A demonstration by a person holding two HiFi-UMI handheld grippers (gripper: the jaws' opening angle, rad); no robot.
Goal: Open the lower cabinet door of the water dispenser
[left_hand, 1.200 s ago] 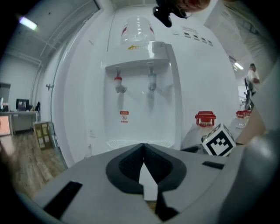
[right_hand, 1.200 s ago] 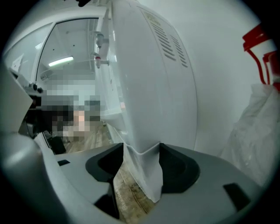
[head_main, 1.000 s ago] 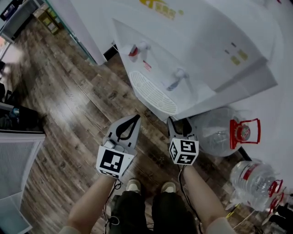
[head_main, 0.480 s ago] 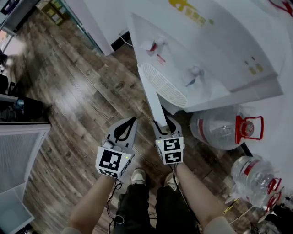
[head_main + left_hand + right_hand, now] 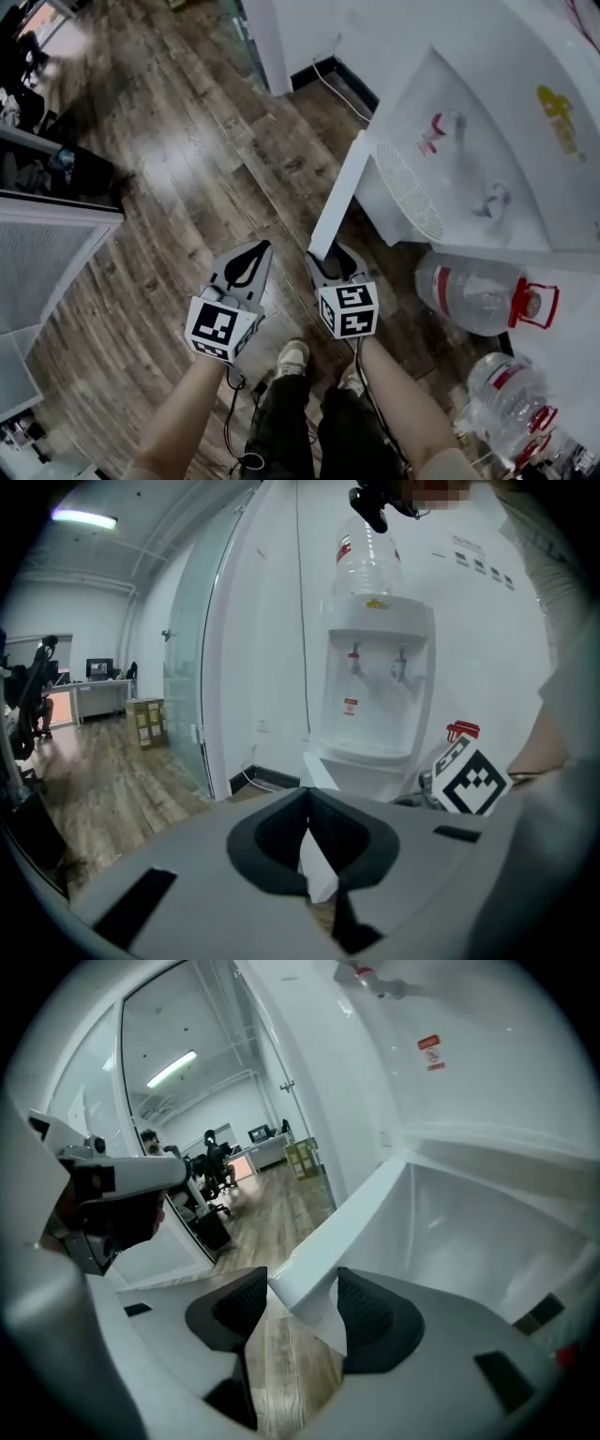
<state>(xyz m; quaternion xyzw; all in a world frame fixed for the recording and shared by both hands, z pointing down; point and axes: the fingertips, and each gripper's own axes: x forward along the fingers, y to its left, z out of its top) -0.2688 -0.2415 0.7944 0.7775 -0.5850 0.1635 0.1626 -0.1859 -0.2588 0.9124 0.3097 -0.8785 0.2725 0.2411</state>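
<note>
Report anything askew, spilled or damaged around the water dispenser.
Nothing spilled or damaged shows. Only the lower cabinet door stands out: it is swung away from the water dispenser, its free edge between the jaws of the right tool, which have just been opening a little. That fits the task.

The water dispenser (image 5: 487, 122) runs off the head view's top and right edges, its little red label (image 5: 350, 705) is too small to read — and the near edge of the door (image 5: 336, 202) vanishes between the right tongs (image 5: 330, 259).
</note>
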